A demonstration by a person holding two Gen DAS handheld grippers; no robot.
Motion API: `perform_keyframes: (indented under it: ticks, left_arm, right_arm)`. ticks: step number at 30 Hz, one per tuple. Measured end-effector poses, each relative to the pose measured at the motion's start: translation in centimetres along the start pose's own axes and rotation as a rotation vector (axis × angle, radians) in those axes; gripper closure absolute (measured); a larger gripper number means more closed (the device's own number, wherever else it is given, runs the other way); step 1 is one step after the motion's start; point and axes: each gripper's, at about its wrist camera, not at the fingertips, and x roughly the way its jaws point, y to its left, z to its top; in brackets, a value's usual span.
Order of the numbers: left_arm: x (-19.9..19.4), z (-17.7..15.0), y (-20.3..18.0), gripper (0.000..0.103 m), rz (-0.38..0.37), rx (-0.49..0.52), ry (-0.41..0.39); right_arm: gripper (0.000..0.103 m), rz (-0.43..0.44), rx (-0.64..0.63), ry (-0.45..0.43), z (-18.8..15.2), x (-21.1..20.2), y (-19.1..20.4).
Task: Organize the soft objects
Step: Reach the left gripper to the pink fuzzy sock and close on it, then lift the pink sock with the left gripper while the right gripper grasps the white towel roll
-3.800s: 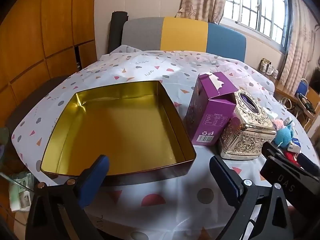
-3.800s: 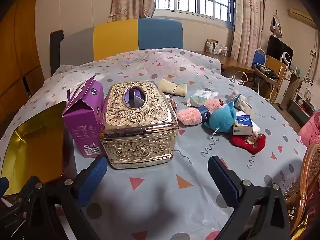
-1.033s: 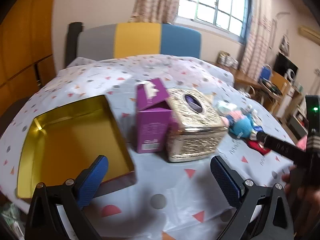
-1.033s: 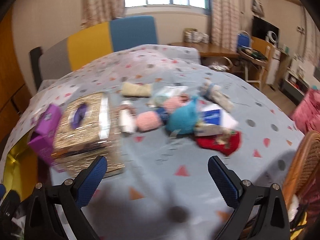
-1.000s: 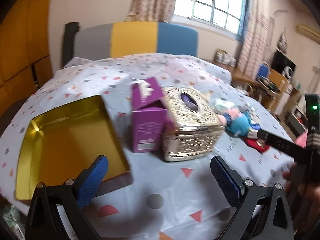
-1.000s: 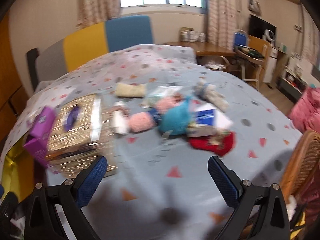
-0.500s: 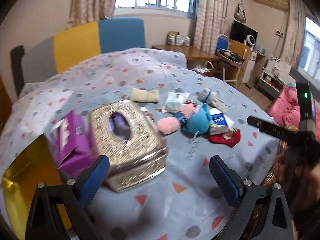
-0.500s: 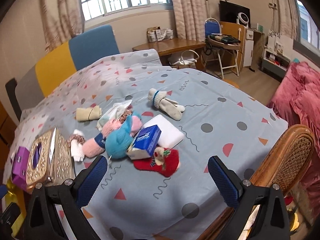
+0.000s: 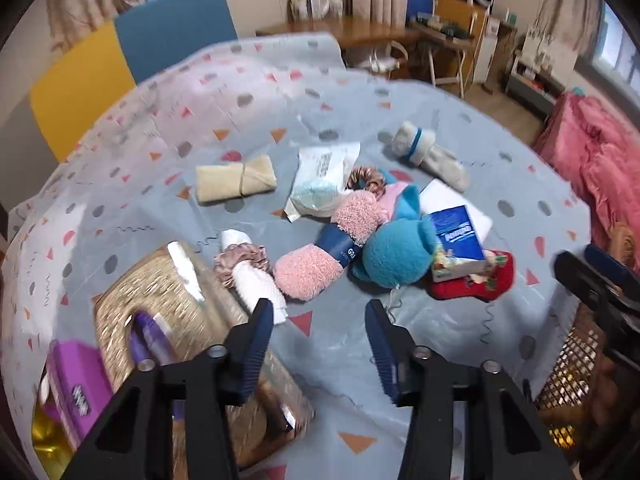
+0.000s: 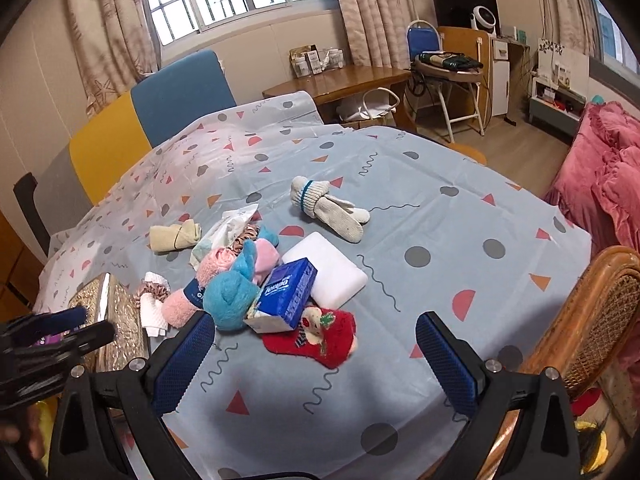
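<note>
- Around the blue tissue pack, taken as landmark, lies the heap of soft goods on the patterned tablecloth.
- Left gripper: fingers apart with nothing between them, poised on the near side of the heap, well left of the pack.
- Right gripper: fingers spread wide and empty, hovering near and in front of the pack.
- Blue plush toy: touching the pack's left side; judged light and squashy, so best pinched across its round body.
- Pink fuzzy sock pair: left of the plush, bound by a navy paper band; judged limp, and probably best held at the band.
- Red Christmas sock: partly under the pack's near edge; judged flat and floppy, likely to drag the pack if pulled.
- White foam pad: beneath the pack's far side; probably springy and light.
- White knit gloves: beyond the pack, well apart from it.
- Beige rolled cloth: far left of the pack, tied at its middle.
- Gold tissue box and purple carton: rigid items, furthest left of the pack.
</note>
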Motion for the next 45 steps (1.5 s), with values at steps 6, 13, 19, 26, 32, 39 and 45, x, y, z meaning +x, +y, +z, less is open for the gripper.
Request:
perform_keyframes:
  ticks: [6,13,19,26,32,39,45]
  left_arm:
    - [5.1,2.4,-0.9,0.055,0.056,0.044,0.115]
    - [9.9,4.0,-1.7,0.049,0.091,0.067,0.188]
    - [12.4,5.1,-1.8,0.049,0.077,0.057,0.196]
    - [12.3,5.0,-2.0,0.067,0.023,0.026,0.144]
    - [8.9,3.8,-0.6,0.067,-0.072,-0.055,0.073]
    - [3.1,2.3,0.6,0.067,-0.135,-0.150,-0.027]
    - [0.0,2.8,3.9,0.067,-0.140,-0.255,-0.086]
  right_arm:
    - [0.000,0.035,0.022,0.021,0.6,0.8,-0.3]
    - [0.000,0.080,0.056,0.056,1.1,1.9,-0.6]
    - [0.000,0.122,0.090,0.087,1.2,2.8,-0.8]
    - [0.002,0.161,0.148,0.114,0.8,3.8,-1.2]
    - [0.008,0.190,0.183,0.107,0.8,3.7,-1.9]
    - [0.010,0.181,0.149,0.123,0.9,3.8,-1.2]
    - [0.024,0.209,0.061,0.197,1.4,5.3,1.3]
